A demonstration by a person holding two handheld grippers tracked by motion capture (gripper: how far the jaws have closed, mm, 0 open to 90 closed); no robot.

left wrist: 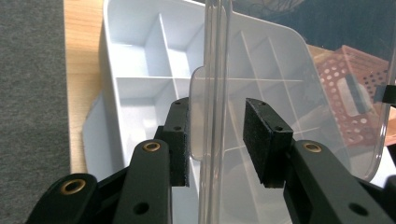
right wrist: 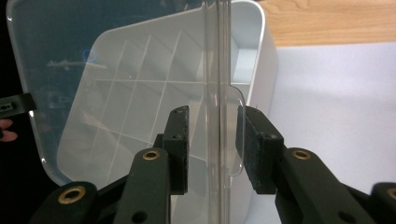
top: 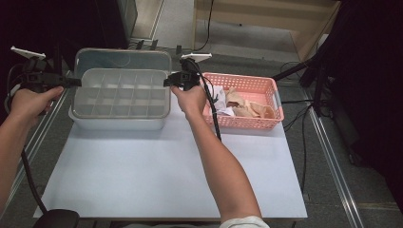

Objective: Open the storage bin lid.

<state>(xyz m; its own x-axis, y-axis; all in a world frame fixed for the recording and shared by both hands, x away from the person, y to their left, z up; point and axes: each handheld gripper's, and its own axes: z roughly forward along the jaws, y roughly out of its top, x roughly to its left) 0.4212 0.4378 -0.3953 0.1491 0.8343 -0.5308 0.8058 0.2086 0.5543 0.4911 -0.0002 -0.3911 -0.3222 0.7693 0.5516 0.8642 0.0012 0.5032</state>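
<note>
A white box divided into several compartments stands at the back left of the white tabletop. Its clear lid is tipped up above the box's far side. My left gripper is shut on the lid's left end and my right gripper on its right end. In the left gripper view, the lid runs edge-on between the pads of my left gripper, its small tab between them. The right gripper view shows the same: lid and tab between the pads of my right gripper, box behind.
A pink perforated basket holding crumpled pale cloths sits just right of the box, close to my right hand. The white tabletop stretches toward the person. Metal rails run along both sides of the table, and cables lie on the floor at right.
</note>
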